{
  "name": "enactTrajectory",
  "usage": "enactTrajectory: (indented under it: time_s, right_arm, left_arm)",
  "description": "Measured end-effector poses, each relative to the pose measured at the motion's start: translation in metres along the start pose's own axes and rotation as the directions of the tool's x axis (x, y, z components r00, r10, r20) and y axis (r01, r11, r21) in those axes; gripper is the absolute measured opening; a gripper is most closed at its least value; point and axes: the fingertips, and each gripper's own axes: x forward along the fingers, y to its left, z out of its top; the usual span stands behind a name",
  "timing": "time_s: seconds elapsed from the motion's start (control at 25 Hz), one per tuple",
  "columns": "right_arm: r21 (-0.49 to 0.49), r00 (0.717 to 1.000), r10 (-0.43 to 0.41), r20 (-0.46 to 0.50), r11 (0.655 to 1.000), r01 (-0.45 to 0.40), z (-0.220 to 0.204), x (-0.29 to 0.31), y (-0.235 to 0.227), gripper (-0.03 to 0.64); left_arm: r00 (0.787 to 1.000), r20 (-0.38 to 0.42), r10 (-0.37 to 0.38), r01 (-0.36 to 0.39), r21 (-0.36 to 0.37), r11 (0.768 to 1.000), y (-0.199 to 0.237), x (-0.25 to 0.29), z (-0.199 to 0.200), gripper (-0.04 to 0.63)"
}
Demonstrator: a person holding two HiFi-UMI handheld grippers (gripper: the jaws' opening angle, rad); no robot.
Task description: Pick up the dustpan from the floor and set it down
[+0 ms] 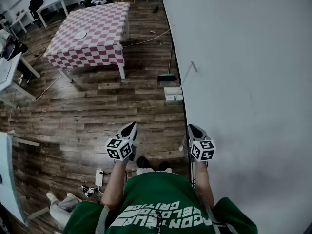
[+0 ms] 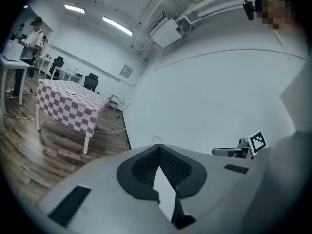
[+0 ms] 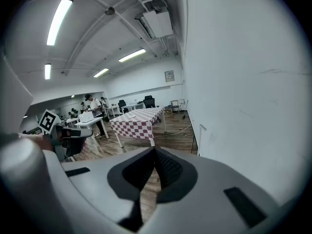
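The white dustpan (image 1: 173, 94) rests on the wood floor against the wall, and its long handle (image 1: 187, 74) leans up along the wall. In the right gripper view only the handle (image 3: 199, 136) shows, ahead on the right. My left gripper (image 1: 131, 127) and right gripper (image 1: 191, 128) are held side by side in front of me, well short of the dustpan. Both are shut with nothing between the jaws. In their own views the left gripper's (image 2: 158, 148) and the right gripper's (image 3: 155, 150) pads meet at the tips.
A broom (image 1: 167, 76) stands by the wall just beyond the dustpan. A table with a red-checked cloth (image 1: 92, 33) is ahead on the left. The white wall (image 1: 243, 82) runs along my right. A power strip (image 1: 99, 178) and cables lie near my feet. White desks (image 1: 9, 74) stand at far left.
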Motion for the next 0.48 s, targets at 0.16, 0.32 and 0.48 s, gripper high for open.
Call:
enactTrajectory:
  time_s: [0.16,0.32,0.48]
  right_arm:
    - [-0.004,1.000,-0.011,0.000,1.000,0.011,-0.001,0.001,0.003,0.008]
    - [-0.021,1.000,-0.021,-0.012,1.000,0.020,-0.006,0.001,0.009,0.008]
    - [0.012,0.999,-0.051,-0.021,0.999,0.051,-0.010,0.003,-0.001,0.008]
  left_arm:
    - [1.000,0.002,-0.007,0.008,-0.006,1.000,0.005,-0.003,-0.002,0.003]
    - [1.000,-0.001,-0.009,0.009,-0.017,1.000,0.014,-0.003,-0.004,0.003]
    - [1.000,-0.018,-0.015,0.015,-0.033,0.999,0.020,0.004,-0.005,0.003]
